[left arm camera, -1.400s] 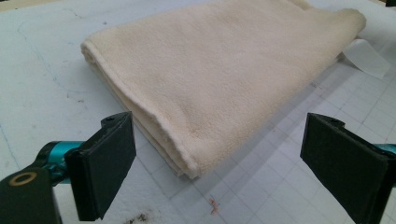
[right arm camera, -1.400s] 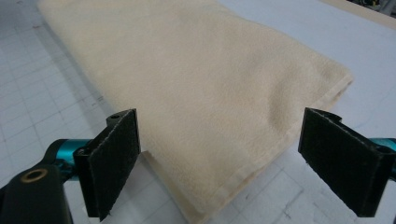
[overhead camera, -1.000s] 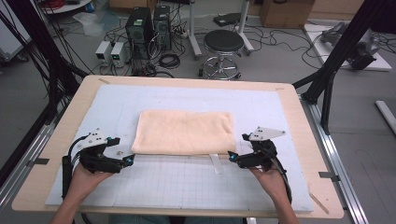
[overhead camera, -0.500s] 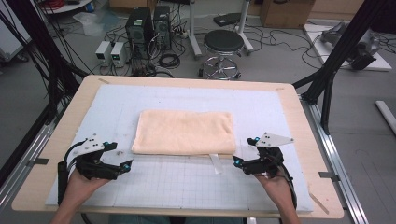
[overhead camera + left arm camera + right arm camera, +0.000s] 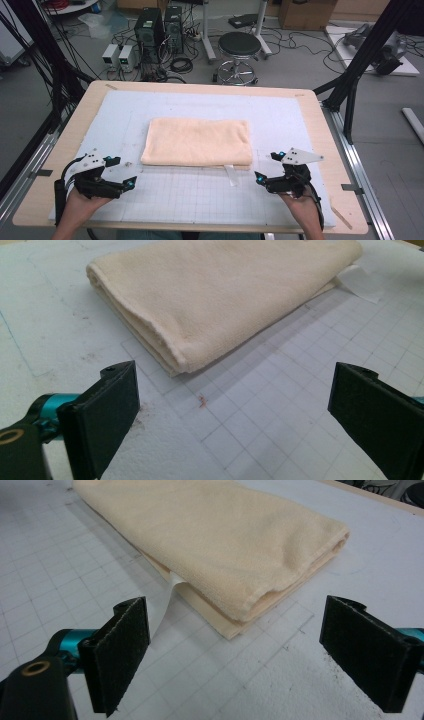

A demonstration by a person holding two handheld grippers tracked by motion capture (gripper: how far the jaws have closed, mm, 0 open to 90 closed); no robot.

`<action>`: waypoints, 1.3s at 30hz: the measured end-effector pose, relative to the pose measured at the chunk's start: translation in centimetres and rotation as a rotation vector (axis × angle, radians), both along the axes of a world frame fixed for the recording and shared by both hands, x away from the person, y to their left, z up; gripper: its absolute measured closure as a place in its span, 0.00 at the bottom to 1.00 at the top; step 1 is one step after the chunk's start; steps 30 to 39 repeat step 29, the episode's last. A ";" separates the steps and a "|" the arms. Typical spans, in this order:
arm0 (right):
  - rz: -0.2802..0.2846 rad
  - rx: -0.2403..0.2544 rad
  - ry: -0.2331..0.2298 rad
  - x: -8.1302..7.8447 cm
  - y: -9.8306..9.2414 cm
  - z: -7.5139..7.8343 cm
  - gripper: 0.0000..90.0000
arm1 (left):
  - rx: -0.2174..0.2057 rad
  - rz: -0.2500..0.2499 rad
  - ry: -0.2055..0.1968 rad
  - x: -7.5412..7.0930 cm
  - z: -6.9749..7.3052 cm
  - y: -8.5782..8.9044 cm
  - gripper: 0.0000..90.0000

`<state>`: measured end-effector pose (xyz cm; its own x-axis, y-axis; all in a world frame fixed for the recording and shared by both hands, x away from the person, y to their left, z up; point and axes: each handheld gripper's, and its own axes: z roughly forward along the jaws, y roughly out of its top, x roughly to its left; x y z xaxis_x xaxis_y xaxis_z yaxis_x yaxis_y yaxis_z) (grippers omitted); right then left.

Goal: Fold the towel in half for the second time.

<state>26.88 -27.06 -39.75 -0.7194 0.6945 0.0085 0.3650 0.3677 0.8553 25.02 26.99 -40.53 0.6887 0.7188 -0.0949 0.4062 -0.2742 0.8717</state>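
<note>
Bare grid mat (image 5: 200,200) lies between the towel (image 5: 197,142) and the tabletop's (image 5: 320,130) near edge, with free strips left and right. The left gripper (image 5: 122,172) sits off the towel's near-left corner, the right gripper (image 5: 266,167) off its near-right corner; neither touches it. Both sets of fingers (image 5: 107,410) stand wide apart, holding nothing. Beyond the tabletop are a stool (image 5: 239,47), computer towers (image 5: 150,27) and cables. The towel is cream, folded flat mid-mat, with what may be a label (image 5: 167,607) at its near edge.
</note>
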 end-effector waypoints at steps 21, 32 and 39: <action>-0.014 -0.001 0.021 -1.8 -1.0 -0.6 0.13 | 0.009 -0.007 0.010 -1.3 -0.2 0.4 0.08; 0.003 -0.016 0.021 -1.6 -0.6 -0.8 0.13 | 0.010 -0.010 0.009 -1.2 -0.3 0.3 0.08; 0.003 -0.016 0.021 -1.6 -0.6 -0.8 0.13 | 0.010 -0.010 0.009 -1.2 -0.3 0.3 0.08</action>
